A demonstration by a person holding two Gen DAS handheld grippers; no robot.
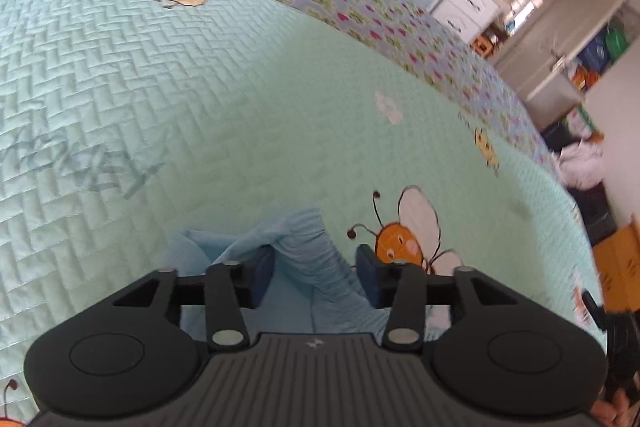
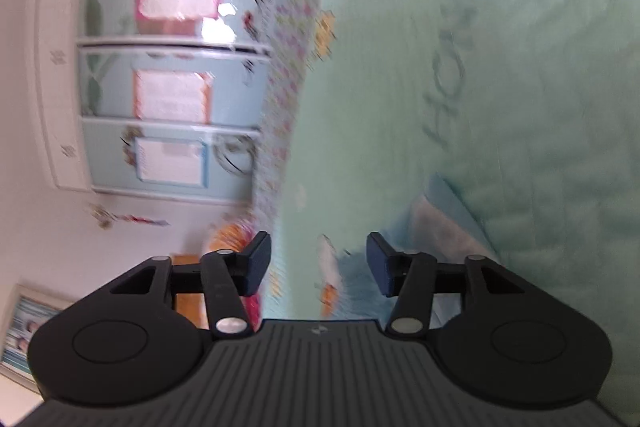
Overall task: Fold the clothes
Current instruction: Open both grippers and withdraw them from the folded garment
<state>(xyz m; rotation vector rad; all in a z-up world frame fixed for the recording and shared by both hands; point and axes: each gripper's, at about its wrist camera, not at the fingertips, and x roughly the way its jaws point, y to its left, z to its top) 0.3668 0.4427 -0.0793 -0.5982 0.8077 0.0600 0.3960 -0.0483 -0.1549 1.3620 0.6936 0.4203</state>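
Right now both of my grippers are over the bed, and neither one is holding anything. My left gripper (image 1: pixel 316 277) has its jaws apart, and a bunched-up bit of the light blue cloth (image 1: pixel 296 247) sits in the gap between them, but the pads do not squeeze it. The cloth lies on the green quilt (image 1: pixel 200 87), close to the edge of the bed near me, right beside the orange bee (image 1: pixel 400 239) sewn on the quilt. My right gripper (image 2: pixel 318 263) is tipped on its side and its jaws are apart too. Nothing is between them. The same blue cloth (image 2: pixel 448 219) shows just past its right finger, lying flat on the quilt with a straight edge. That picture is blurry, so I cannot tell how neat the edge is. I think one fold has just been laid down, because the cloth looks doubled over and I have let go of it. I cannot see the whole cloth, so I cannot say how many folds are done. What is left, I guess, is to fold it smaller, press it flat, and then do any other clothes.
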